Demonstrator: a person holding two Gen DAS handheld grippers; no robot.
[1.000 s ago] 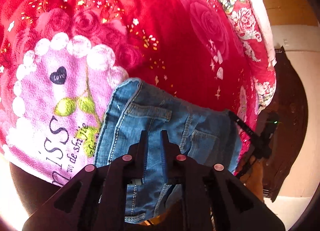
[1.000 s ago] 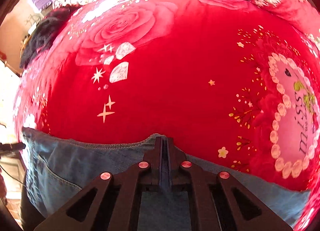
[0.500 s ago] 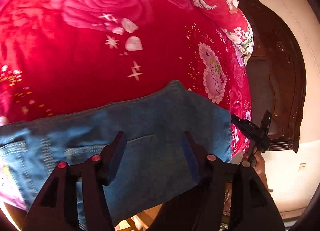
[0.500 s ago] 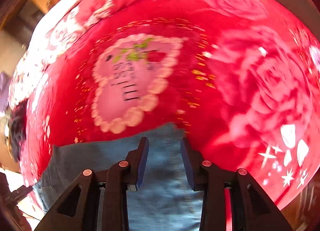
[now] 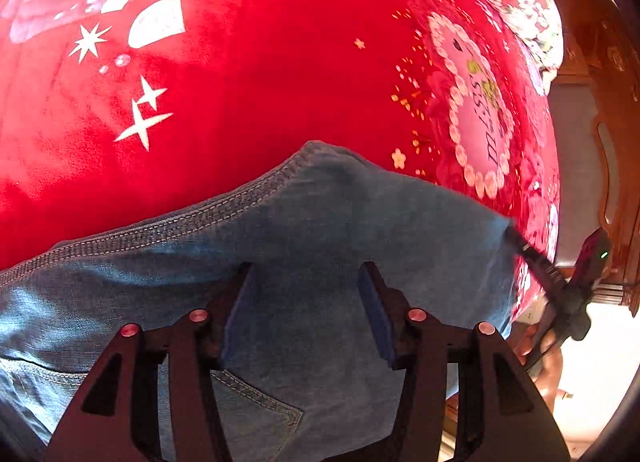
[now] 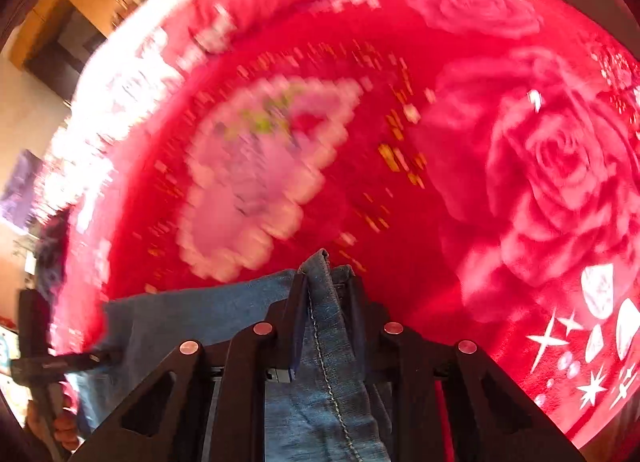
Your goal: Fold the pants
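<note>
My right hand-held gripper [image 6: 323, 294] is clamped on the seam edge of the jeans [image 5: 320, 246], low in frame on the red blanket [image 5: 248, 74]. The left hand-held gripper [image 5: 306, 302] hangs apart above them. Denim looks limp but weighty; I'd grip stitched seams.

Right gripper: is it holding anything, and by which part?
The right gripper pinches the jeans at a bunched, stitched seam edge. The left gripper is open, holding nothing.
</note>
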